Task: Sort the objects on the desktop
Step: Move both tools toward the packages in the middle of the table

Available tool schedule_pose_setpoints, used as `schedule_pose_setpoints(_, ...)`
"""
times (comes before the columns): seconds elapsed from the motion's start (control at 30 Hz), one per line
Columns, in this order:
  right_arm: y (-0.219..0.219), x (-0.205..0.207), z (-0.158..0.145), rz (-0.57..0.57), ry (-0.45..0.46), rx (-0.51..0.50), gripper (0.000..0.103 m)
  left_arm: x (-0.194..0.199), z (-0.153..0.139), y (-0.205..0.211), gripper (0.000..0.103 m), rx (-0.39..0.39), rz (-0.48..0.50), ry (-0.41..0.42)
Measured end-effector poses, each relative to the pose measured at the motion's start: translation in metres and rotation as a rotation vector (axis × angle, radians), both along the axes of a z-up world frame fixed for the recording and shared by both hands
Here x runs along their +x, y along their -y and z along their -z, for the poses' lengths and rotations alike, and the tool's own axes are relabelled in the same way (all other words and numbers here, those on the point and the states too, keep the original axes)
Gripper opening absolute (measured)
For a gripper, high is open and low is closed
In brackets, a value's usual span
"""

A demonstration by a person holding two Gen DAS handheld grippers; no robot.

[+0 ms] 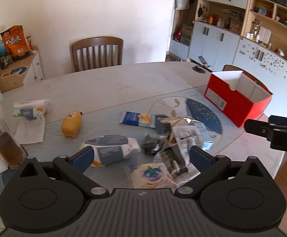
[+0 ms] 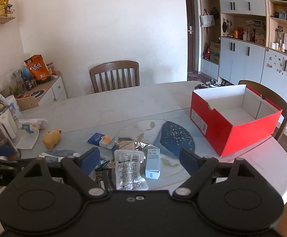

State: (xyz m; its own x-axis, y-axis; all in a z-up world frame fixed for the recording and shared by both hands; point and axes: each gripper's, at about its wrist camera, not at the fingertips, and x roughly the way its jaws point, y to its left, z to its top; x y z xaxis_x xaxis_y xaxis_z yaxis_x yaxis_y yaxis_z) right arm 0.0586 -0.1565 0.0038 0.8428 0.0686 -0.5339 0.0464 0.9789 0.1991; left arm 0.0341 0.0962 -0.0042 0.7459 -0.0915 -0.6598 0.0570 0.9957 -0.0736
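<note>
Several small packets lie scattered on the table mat. In the left wrist view my left gripper stands open above a grey-and-white tissue pack, a dark packet and a round blueberry-print pouch. A yellow toy and a blue-and-white packet lie further off. My right gripper is open above a white sachet and a small pale box, holding nothing. The open red box with a white inside stands at the right and looks empty.
A glass jar and a crumpled tissue pack sit at the table's left edge. Wooden chairs stand behind and right of the table. A low cabinet with snack bags is at the left, shelving along the right wall.
</note>
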Motion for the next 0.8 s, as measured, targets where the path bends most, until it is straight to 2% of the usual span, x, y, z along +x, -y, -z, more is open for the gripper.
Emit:
schedule_pose_setpoints(0.5, 0.018, 0.051, 0.033, -0.088, -0.055, -0.035, 0.086, 0.045, 0.031, -0.005, 0.103, 0.032, -0.157, -0.047)
schedule_pose_setpoints(0.8, -0.002, 0.068, 0.051, -0.165, -0.108, -0.046, 0.086, 0.065, 0.052, -0.015, 0.103, 0.073, -0.212, -0.074)
